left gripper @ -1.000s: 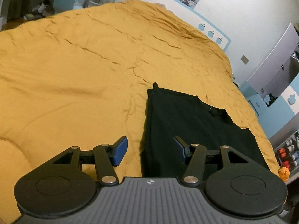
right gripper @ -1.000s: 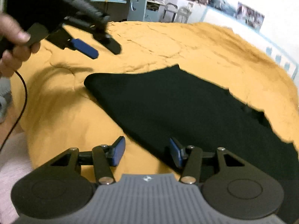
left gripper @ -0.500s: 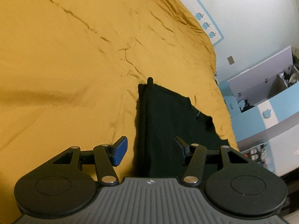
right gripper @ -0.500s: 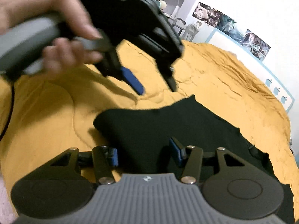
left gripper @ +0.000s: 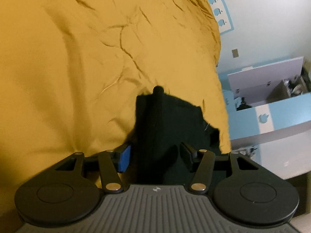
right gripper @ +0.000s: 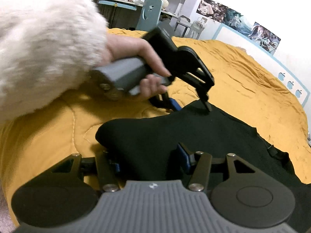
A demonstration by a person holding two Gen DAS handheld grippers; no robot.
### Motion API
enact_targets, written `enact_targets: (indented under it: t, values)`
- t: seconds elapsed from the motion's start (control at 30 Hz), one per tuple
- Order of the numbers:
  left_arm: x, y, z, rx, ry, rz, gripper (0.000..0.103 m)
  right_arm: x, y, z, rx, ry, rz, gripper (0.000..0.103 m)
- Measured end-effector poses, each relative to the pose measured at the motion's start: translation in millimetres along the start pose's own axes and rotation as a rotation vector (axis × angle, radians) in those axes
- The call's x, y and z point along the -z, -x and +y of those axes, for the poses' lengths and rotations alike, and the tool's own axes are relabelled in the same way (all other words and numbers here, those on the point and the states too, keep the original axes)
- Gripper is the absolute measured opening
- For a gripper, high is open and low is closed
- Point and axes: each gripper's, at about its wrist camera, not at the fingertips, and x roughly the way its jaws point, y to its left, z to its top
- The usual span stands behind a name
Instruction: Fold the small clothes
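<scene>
A black garment lies flat on the mustard-yellow bed cover. In the left wrist view the garment runs away from me, and my left gripper is open with its fingers straddling the garment's near edge. From the right wrist view the left gripper has one finger on the cloth and the blue pad just off its far edge. My right gripper is open, its fingers straddling the near rounded edge of the garment.
The yellow cover spreads wide to the left and beyond the garment. A blue and white drawer unit stands past the bed's right edge. A desk and chair stand behind the bed. The person's fluffy sleeve fills the upper left.
Both grippers have come down to the garment. The left one moved over its far edge and now touches it; the right one closed in on the near edge. Both stay open.
</scene>
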Motion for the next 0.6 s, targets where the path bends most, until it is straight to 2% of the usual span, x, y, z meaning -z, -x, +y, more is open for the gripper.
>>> enact_targets:
  t: [0.13, 0.3, 0.33, 0.37, 0.4, 0.43, 0.47, 0.53, 0.6]
  values:
    - [-10, -17, 3, 0.041, 0.039, 0.021, 0.065, 3, 2, 2, 0.001, -0.002, -0.01, 0.051]
    - [-14, -30, 1, 0.036, 0.049, 0.027, 0.065, 1, -1, 1, -0.005, -0.017, -0.016, 0.051]
    - [-13, -30, 0, 0.032, 0.039, 0.024, 0.064, 2, 0, -1, -0.007, -0.021, -0.019, 0.05]
    - [-14, -30, -2, 0.023, 0.025, 0.022, 0.059, 3, 0, -1, -0.011, -0.028, -0.02, 0.049]
    - [-13, -30, -4, 0.002, 0.008, 0.017, 0.053, 3, 0, -1, -0.014, -0.033, -0.022, 0.045]
    - [-11, -29, -5, -0.025, 0.0, 0.01, 0.04, 3, 1, -2, -0.022, -0.041, -0.026, 0.034]
    - [-11, -29, -5, -0.029, 0.011, 0.007, 0.034, 4, 1, -3, -0.033, -0.051, -0.026, 0.03]
    - [-10, -27, -3, -0.017, 0.051, -0.003, 0.03, 3, 1, -4, -0.029, -0.065, -0.027, 0.016]
    - [-10, -26, -6, -0.031, 0.062, -0.005, 0.025, 2, 1, -8, -0.03, -0.078, -0.026, 0.007]
